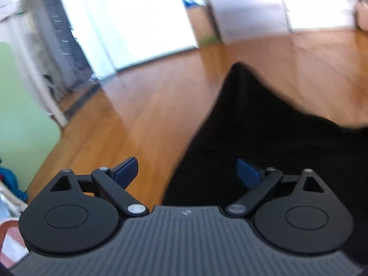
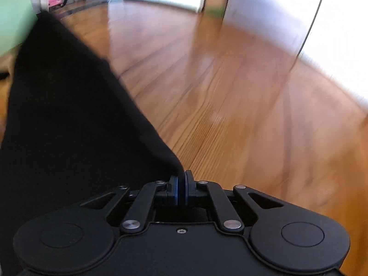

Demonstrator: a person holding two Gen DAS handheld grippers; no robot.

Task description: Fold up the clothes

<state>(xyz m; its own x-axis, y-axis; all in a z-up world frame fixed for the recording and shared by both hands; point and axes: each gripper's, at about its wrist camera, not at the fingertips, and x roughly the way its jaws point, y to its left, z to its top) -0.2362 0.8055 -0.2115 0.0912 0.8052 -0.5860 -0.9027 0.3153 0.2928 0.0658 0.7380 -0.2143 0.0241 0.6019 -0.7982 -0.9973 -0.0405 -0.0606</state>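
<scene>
In the view of my left wrist, a pale green flat surface (image 1: pixel 20 115) stands at nine o'clock, and a small bright blue thing (image 1: pixel 11 181) lies low at eight o'clock, too blurred for me to name it. The glossy brown wooden plank floor (image 1: pixel 138 115) fills the middle, and at twelve o'clock there are very bright white panels (image 1: pixel 128 18), washed out by light. My left gripper (image 1: pixel 187 172) is released: its two blue-padded fingers (image 1: pixel 126 172) stand far apart, and nothing is between them. The left finger is over bare floor; the right one is in front of the black soft cloth garment (image 1: pixel 264 138), which spreads from five o'clock up to a point near the centre (I cannot tell if the finger touches it).

In the view of my right wrist, the same black garment (image 2: pixel 64 115) occupies the left side, from a narrow tip at eleven o'clock down to a wide mass at eight o'clock. One corner of it runs to my right gripper (image 2: pixel 181 184), at six o'clock. These jaws are clenched on this corner, the blue pads pressed together with the cloth pinched between them. To the right, from one to four o'clock, there is only the wooden floor (image 2: pixel 253 103), with a bright white wall (image 2: pixel 333 23) at two o'clock.
</scene>
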